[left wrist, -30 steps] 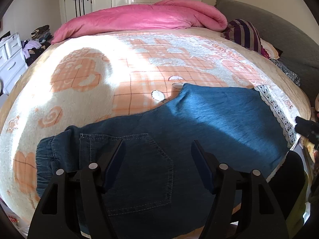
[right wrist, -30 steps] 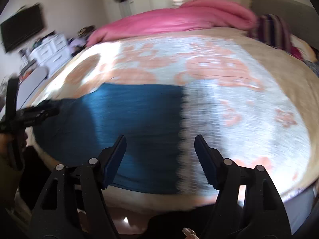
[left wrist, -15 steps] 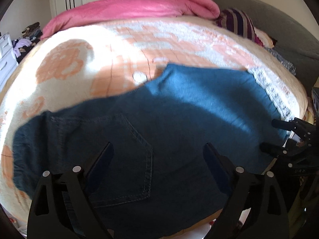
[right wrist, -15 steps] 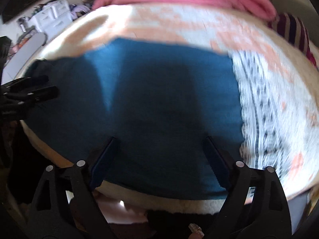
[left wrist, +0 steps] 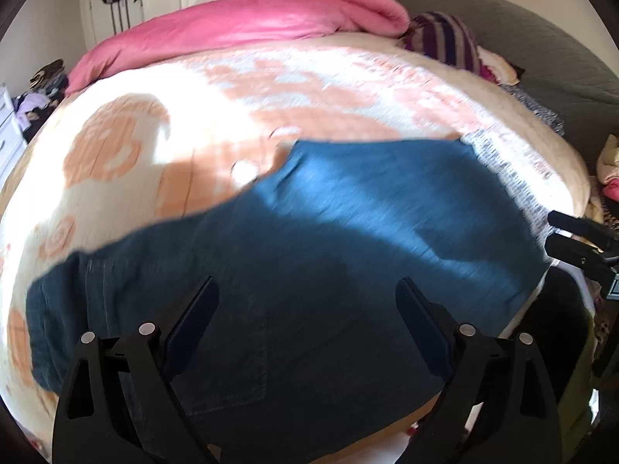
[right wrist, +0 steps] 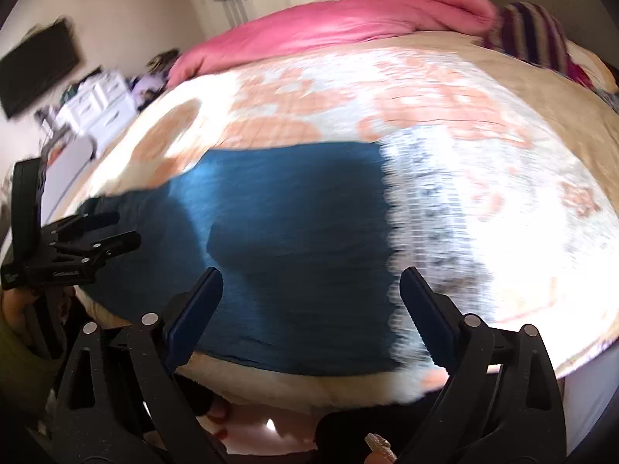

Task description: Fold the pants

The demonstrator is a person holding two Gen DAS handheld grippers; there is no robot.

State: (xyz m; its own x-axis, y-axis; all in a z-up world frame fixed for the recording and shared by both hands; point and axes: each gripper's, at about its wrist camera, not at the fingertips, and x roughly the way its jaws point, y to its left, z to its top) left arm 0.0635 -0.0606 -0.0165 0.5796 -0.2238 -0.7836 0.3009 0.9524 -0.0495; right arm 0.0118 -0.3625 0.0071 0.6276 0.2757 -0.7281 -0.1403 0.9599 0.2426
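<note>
Blue denim pants lie flat on the bed near its front edge, waistband at the left, a lace-trimmed hem at the right. My left gripper is open and empty above the seat and back pocket. My right gripper is open and empty above the leg end of the pants, near the lace hem. Each gripper shows at the edge of the other's view: the right one, the left one. Both views are blurred.
The bed has a cream and orange patterned blanket. A pink duvet is bunched at the far side, with a striped pillow and a grey headboard at the right. White drawers and a wall screen stand at the left.
Both grippers have pulled back and tilted up after dipping close to the pants; both stay open and empty. The pants have not moved.
</note>
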